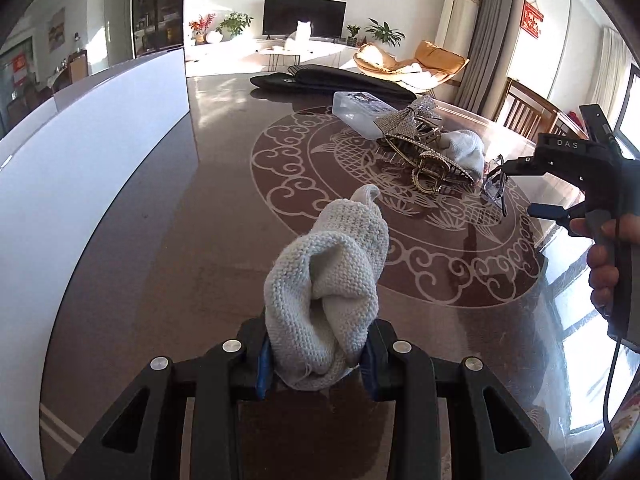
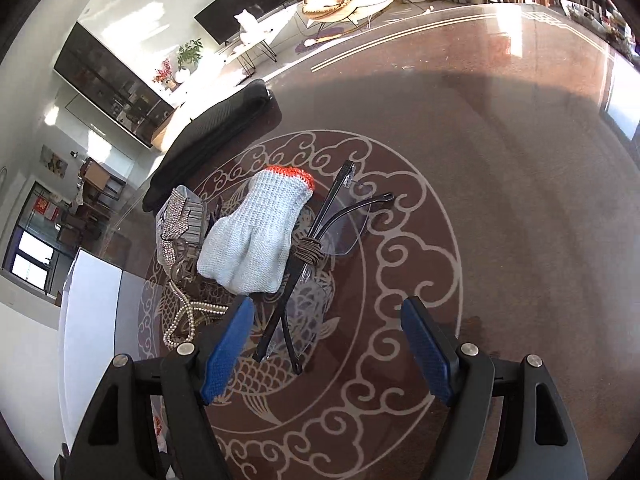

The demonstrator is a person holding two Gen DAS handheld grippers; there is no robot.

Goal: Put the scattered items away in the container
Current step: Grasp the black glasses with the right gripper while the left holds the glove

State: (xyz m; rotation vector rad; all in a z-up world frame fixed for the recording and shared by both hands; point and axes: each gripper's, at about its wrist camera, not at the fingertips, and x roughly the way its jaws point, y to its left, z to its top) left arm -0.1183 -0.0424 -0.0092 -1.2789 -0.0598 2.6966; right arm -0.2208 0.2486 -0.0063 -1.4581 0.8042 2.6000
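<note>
gloves: 2 | glasses: 1 | hair clips: 2 | clear case: 1

Black gripper frames, blue fingers, silver screws, "DAS" marking.

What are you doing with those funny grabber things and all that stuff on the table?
A person is tidying up. The left hand-held gripper is shut on a white knitted glove, lifted over the table. The right hand-held gripper is open above a pair of glasses. A second glove, a sparkly hair clip and a bead string lie on the table beside them. A white container waits at the left.
</note>
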